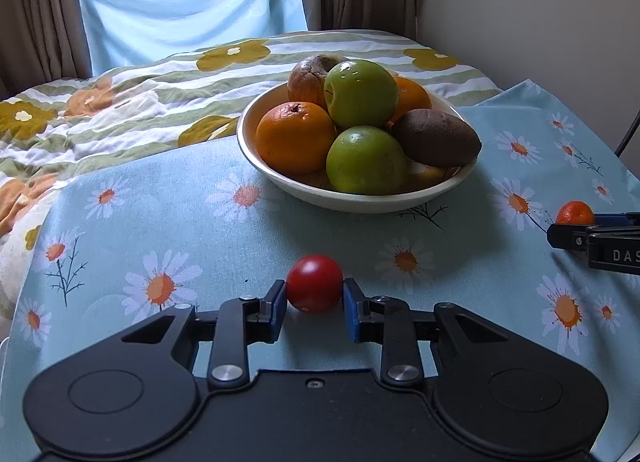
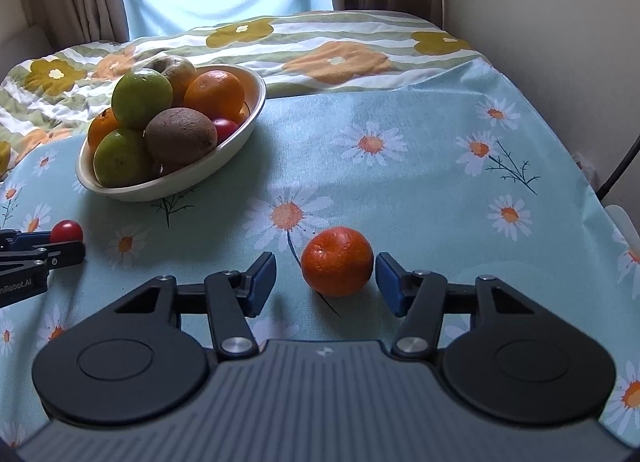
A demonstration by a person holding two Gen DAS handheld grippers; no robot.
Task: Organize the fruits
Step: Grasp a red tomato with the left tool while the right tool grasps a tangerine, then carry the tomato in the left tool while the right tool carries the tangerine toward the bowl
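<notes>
A white bowl [image 1: 360, 204] holds two green apples, oranges, a brown kiwi [image 1: 438, 138] and a brownish fruit. It also shows in the right wrist view [image 2: 160, 192]. My left gripper [image 1: 315, 300] is shut on a small red tomato [image 1: 315, 283] that rests on the cloth in front of the bowl. The tomato shows too in the right wrist view [image 2: 66, 231]. My right gripper [image 2: 326, 280] is open around a small tangerine [image 2: 337, 267] on the cloth; the pads stand apart from it. The tangerine shows in the left wrist view [image 1: 575, 213].
The fruit lies on a light blue daisy-print cloth [image 2: 400, 190] over a bed. A striped flowered blanket [image 1: 140, 102] lies behind. Curtains and a window are at the back, a wall at the right. A dark cable [image 2: 618, 170] hangs at the right edge.
</notes>
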